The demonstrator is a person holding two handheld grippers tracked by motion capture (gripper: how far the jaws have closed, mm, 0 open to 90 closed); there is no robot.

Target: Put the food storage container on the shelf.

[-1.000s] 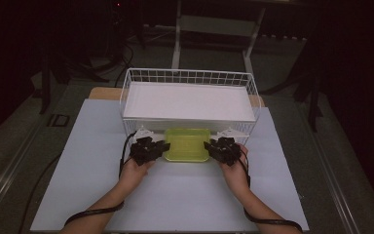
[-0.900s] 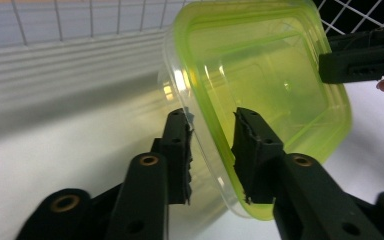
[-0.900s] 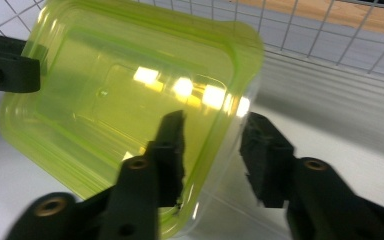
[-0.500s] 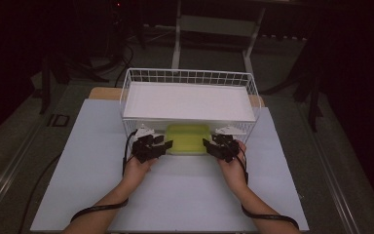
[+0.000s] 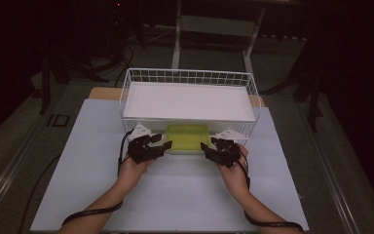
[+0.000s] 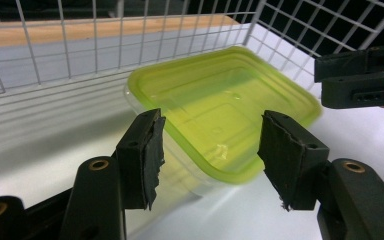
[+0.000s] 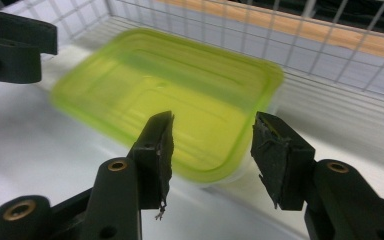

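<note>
A clear box with a yellow-green lid (image 5: 187, 138) rests on the white table at the near side of a white wire basket (image 5: 190, 76); its far end lies under the white board (image 5: 187, 102) in the basket. My left gripper (image 5: 164, 146) stands by the box's left near corner and my right gripper (image 5: 206, 147) by its right near corner. Both have just been opening. In the left gripper view the lid (image 6: 220, 100) lies beyond the open left gripper (image 6: 212, 120), pads off it. In the right gripper view the right gripper (image 7: 213, 120) frames the lid (image 7: 165, 85) the same way.
Wire mesh (image 6: 80, 45) stands behind and beside the box. A wooden strip (image 5: 102, 92) shows behind the basket. The white table sheet (image 5: 185, 195) stretches toward the person. Cables (image 5: 92, 212) trail from both hands. Dark floor and frame legs (image 5: 177, 44) surround the table.
Both pairs of jaws have opened and let go of the green-lidded box. The hands have drawn back a little, and the box sits slightly farther under the basket.
</note>
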